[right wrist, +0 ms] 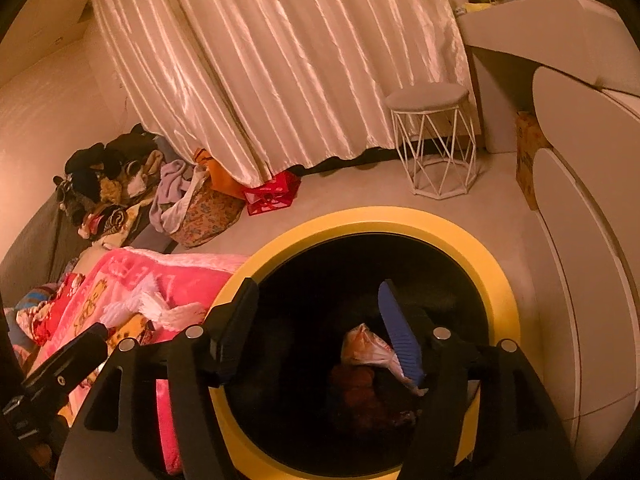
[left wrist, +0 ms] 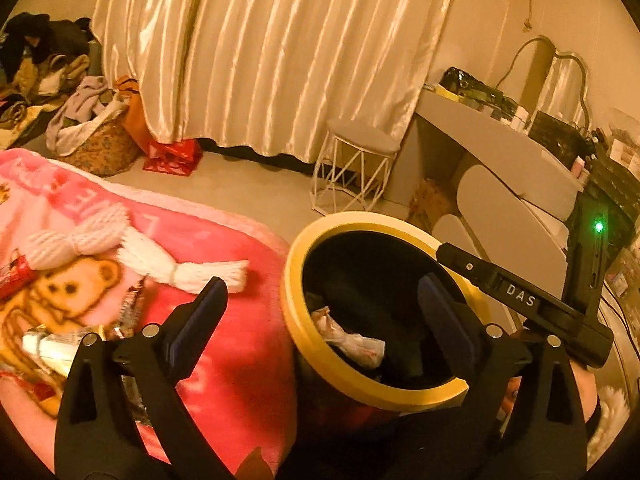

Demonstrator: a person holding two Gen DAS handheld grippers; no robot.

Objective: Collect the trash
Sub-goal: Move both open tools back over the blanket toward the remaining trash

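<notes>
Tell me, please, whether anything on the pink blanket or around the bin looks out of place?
Yes. Wrappers and a white tube lie scattered on the blanket, beside the bin instead of inside it. One crumpled wrapper is already in the bin. Nothing looks spilled or damaged.

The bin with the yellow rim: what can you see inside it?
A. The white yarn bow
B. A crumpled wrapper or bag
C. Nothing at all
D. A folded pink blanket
B: a crumpled wrapper lies inside the bin, seen in both wrist views, while the white yarn bow and the pink blanket lie outside it, beside the bin.
</notes>
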